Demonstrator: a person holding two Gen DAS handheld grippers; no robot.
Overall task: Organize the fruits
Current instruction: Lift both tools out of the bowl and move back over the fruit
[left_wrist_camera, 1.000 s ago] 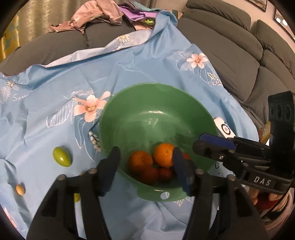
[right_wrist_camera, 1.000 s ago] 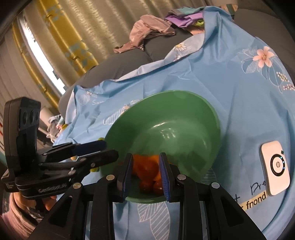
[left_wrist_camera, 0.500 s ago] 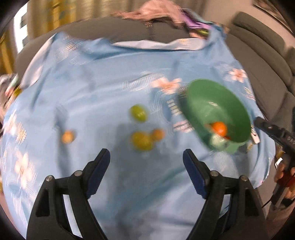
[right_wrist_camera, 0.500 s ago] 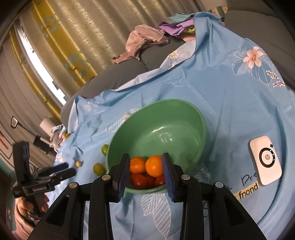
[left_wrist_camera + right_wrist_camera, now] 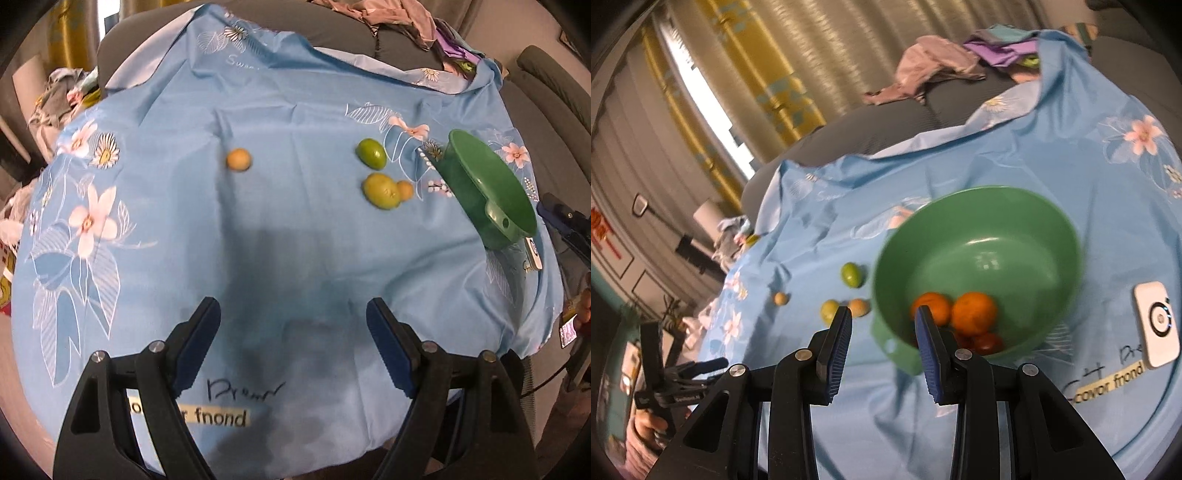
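The left gripper point(image 5: 293, 343), wide open and empty, is nearer the loose fruits: a green fruit point(image 5: 371, 154) ahead and right beside the green bowl point(image 5: 491, 192), another small orange fruit point(image 5: 239, 159) ahead-left.

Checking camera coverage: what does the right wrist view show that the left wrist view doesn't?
Right wrist only: the oranges and small red fruit inside the green bowl, plus curtains. Left wrist only: the bowl's outside, edge-on, contents hidden, and a clothes pile at far left. Both: four loose fruits, including a green one, on the blue cloth, and the white device.
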